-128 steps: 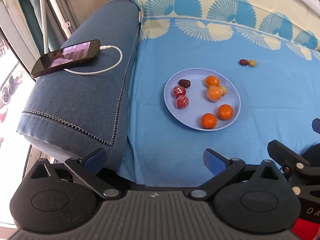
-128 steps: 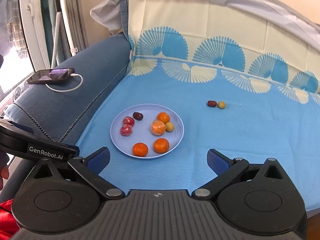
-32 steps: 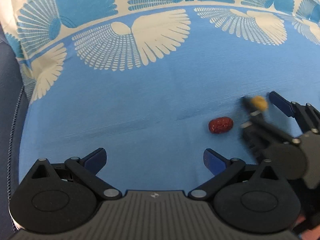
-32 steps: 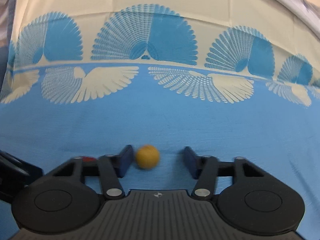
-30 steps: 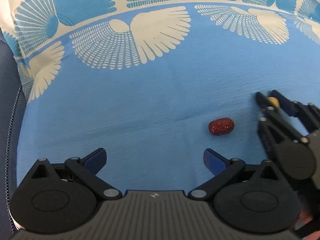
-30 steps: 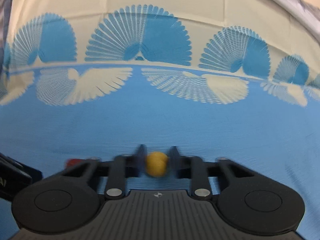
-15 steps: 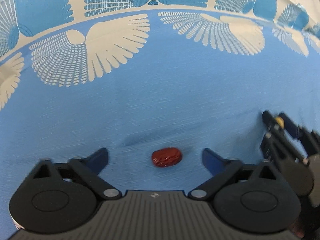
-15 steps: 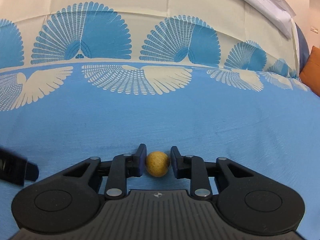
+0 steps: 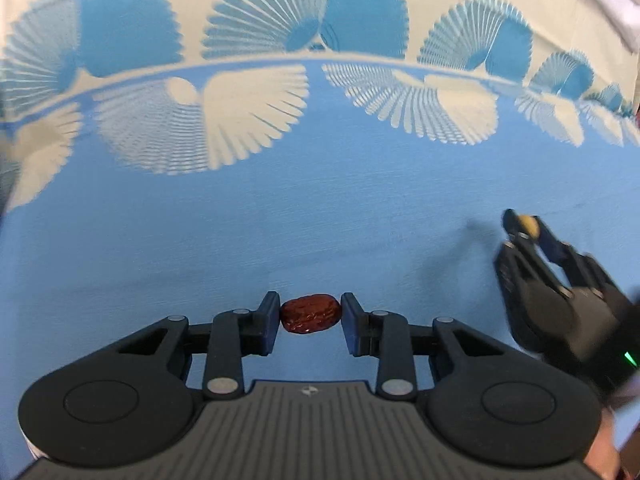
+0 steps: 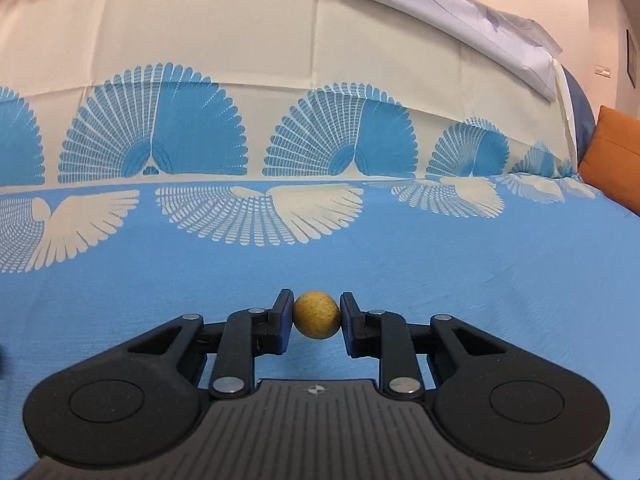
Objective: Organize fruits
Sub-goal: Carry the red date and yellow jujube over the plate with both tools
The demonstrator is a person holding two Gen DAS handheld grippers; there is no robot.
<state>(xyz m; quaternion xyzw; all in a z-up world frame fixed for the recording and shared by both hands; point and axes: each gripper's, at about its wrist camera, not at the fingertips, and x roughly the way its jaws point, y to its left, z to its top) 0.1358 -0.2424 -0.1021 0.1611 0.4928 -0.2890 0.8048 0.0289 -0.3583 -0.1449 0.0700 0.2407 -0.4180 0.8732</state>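
Observation:
A wrinkled dark red date (image 9: 310, 314) sits between the pads of my left gripper (image 9: 310, 317). The jaws are closing and both pads touch its ends, just above the blue cloth (image 9: 280, 220). My right gripper (image 10: 316, 319) is shut on a small round yellow fruit (image 10: 317, 315) and holds it clear of the cloth. In the left wrist view the right gripper (image 9: 525, 227) appears at the right edge, slightly blurred, with the yellow fruit (image 9: 527, 223) at its tips. The plate with the other fruits is out of both views.
The blue cloth with white and blue fan patterns (image 10: 240, 216) covers the seat and runs up the backrest. A white sheet (image 10: 440, 12) lies along the backrest's top. An orange cushion (image 10: 612, 160) stands at the far right. A hand (image 9: 612, 452) shows at the lower right.
My left gripper came down over the date and its wide jaws closed onto it. My right gripper shut on the yellow fruit and lifted it, swinging toward the right.

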